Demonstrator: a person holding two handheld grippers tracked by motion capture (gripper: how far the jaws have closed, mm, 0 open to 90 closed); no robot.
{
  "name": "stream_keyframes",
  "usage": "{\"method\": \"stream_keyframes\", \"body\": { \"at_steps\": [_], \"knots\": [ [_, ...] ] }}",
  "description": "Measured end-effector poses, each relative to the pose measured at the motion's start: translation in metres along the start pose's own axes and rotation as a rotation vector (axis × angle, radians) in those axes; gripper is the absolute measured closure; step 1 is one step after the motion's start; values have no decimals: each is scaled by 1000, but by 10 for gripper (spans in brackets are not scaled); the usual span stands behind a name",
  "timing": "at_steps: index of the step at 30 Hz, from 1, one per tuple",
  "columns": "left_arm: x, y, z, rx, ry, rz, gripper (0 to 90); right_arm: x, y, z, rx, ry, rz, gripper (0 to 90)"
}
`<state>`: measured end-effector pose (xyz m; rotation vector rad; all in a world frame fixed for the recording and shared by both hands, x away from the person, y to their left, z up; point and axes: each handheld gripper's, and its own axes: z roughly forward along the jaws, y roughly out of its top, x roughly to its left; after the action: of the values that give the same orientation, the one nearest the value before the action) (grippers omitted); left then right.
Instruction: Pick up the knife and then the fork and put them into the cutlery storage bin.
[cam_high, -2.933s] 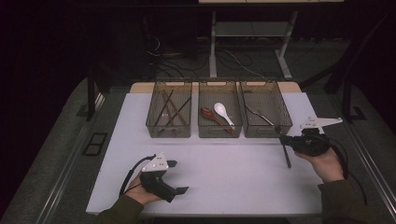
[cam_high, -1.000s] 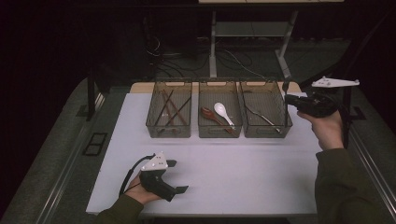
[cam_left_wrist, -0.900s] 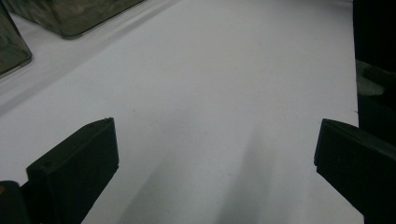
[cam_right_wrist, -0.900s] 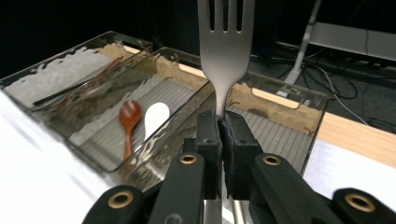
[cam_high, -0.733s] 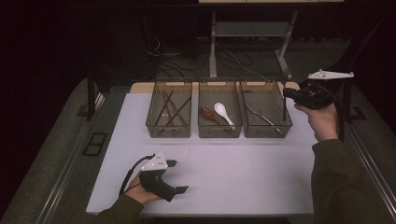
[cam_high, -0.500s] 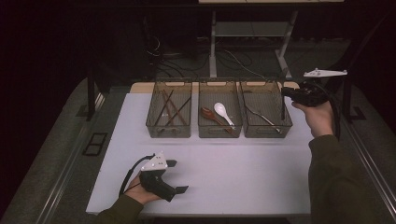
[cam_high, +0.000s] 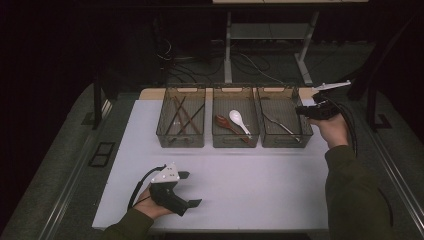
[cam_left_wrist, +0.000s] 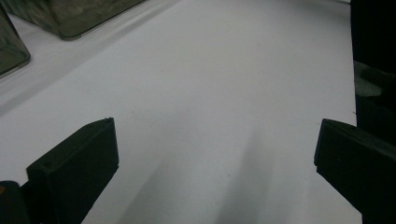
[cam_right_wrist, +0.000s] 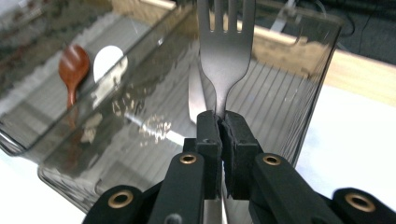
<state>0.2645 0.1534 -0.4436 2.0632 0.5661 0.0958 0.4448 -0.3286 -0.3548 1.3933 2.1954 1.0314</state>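
My right gripper (cam_right_wrist: 223, 122) is shut on the neck of a metal fork (cam_right_wrist: 226, 46), whose tines point ahead over the right-hand clear bin (cam_right_wrist: 299, 88). In the high view the right gripper (cam_high: 303, 111) hangs at that bin's (cam_high: 285, 144) right rim, and another metal utensil (cam_high: 280, 126) lies inside. My left gripper (cam_high: 191, 189) rests near the table's front left, held in a hand. Its jaws stand wide open over bare white tabletop, with nothing between them (cam_left_wrist: 215, 158).
Three clear bins stand in a row at the back of the white table (cam_high: 250, 180). The left bin (cam_high: 181, 142) holds dark chopsticks. The middle bin (cam_high: 235, 144) holds a white spoon (cam_high: 239, 120) and a brown spoon (cam_high: 222, 121). Beyond the table are cables and desk legs.
The right hand rose from the table's right side, then came down and leftward to the right bin's rim with the fork in its jaws. The left gripper has stayed put.
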Motion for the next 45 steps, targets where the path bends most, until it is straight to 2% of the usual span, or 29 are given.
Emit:
{"method": "stream_keyframes", "body": {
  "at_steps": [12, 22, 24, 26, 34, 38, 43, 45],
  "knots": [
    [0, 0, 1, 0, -1, -1, 0, 3, -6, 21, 92, 2, -13, 858],
    [0, 0, 1, 1, -1, -2, 0, 1, -7, 34, 110, 7, -1, 837],
    [0, 0, 1, 1, -1, 0, 0, 2, -8, 38, 130, 11, -1, 747],
    [0, 0, 1, 0, -1, 1, 0, 3, -9, 42, 139, -10, -13, 662],
    [0, 0, 1, 0, -1, 0, 0, 4, -8, 40, 114, 16, 18, 514],
    [0, 0, 1, 1, -1, 0, 0, 4, -8, 36, 85, 55, 50, 453],
    [1, 1, 0, 1, 2, -1, 0, 9, -10, 25, 36, 73, 51, 333],
    [1, 1, 1, 0, 3, 0, 0, 11, -10, 22, 34, 66, 44, 282]
  ]
}}
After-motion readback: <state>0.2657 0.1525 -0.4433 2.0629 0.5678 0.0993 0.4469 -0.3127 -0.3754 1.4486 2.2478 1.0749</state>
